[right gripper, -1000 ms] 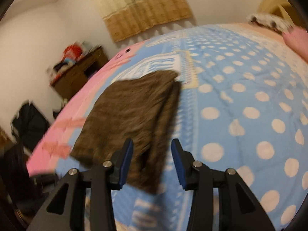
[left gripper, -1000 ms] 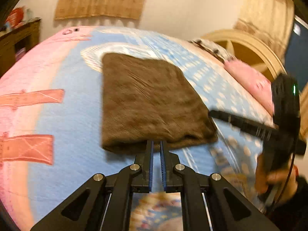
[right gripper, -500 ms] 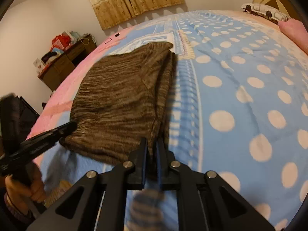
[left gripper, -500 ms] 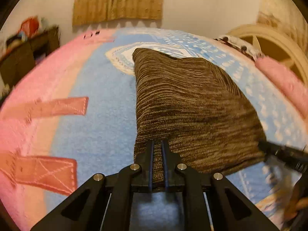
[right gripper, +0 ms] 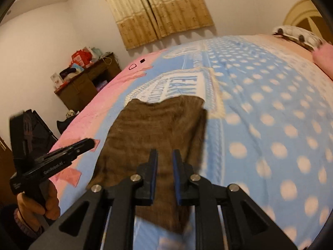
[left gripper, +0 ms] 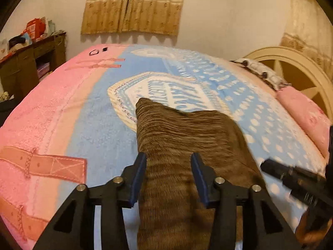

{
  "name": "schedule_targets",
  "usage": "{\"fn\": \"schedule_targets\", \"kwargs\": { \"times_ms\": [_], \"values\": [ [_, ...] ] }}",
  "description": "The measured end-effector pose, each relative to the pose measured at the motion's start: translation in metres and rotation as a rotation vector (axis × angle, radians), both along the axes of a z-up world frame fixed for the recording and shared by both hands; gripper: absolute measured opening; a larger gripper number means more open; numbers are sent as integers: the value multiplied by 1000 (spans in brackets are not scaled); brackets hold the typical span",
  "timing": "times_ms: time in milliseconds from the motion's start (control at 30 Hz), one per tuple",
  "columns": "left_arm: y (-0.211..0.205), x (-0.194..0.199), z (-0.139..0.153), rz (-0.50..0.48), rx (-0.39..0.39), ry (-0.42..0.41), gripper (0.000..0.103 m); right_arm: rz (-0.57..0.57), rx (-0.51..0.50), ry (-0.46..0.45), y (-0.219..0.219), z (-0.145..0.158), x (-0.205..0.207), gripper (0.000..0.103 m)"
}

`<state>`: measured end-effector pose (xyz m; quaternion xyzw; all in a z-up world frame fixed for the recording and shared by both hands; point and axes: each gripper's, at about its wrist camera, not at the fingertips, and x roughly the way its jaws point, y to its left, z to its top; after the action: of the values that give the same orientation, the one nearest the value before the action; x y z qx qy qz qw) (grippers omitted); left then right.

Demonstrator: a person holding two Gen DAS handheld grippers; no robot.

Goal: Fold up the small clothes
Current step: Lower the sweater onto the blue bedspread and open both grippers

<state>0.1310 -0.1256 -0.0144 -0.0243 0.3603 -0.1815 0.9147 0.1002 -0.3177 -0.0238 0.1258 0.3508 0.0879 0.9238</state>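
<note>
Both grippers, left gripper (left gripper: 168,178) and right gripper (right gripper: 164,174), hover with jaws parted, gripping nothing, over a soft, limp brown knit garment (right gripper: 154,133) on the bed (right gripper: 270,108); near corners look easiest to pinch.

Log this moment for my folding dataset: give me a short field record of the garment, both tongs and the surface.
garment: brown knit cloth, folded, lying flat on the bed
surface: blue polka-dot and pink blanket
left tongs: open, jaws apart over the cloth's near left part, gripping nothing
right tongs: open, narrower gap, over the cloth's near right part, gripping nothing
background: curtain, wooden desk, headboard
blur: motion blur in the right wrist view
</note>
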Motion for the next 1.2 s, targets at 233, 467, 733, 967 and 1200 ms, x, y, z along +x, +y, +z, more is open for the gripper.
{"fn": "schedule_targets", "kwargs": {
  "times_ms": [233, 467, 733, 967, 1200],
  "values": [
    [30, 9, -47, 66, -85, 153, 70, 1, -57, 111, -6, -45, 9, 16],
    [24, 33, 9, 64, -99, 35, 70, -11, -40, 11, -17, -3, 25, 25],
    [-3, 114, -35, 150, 57, 133, 70, -1, -49, 66, -10, -27, 119, 25],
    [4, 116, -38, 149, 41, 183, 76, -13, -43, 81, -15, -48, 121, 24],
    [8, 43, -6, 74, 89, 75, 76, -70, -18, -34, -14, -5, 60, 32]
  ]
}}
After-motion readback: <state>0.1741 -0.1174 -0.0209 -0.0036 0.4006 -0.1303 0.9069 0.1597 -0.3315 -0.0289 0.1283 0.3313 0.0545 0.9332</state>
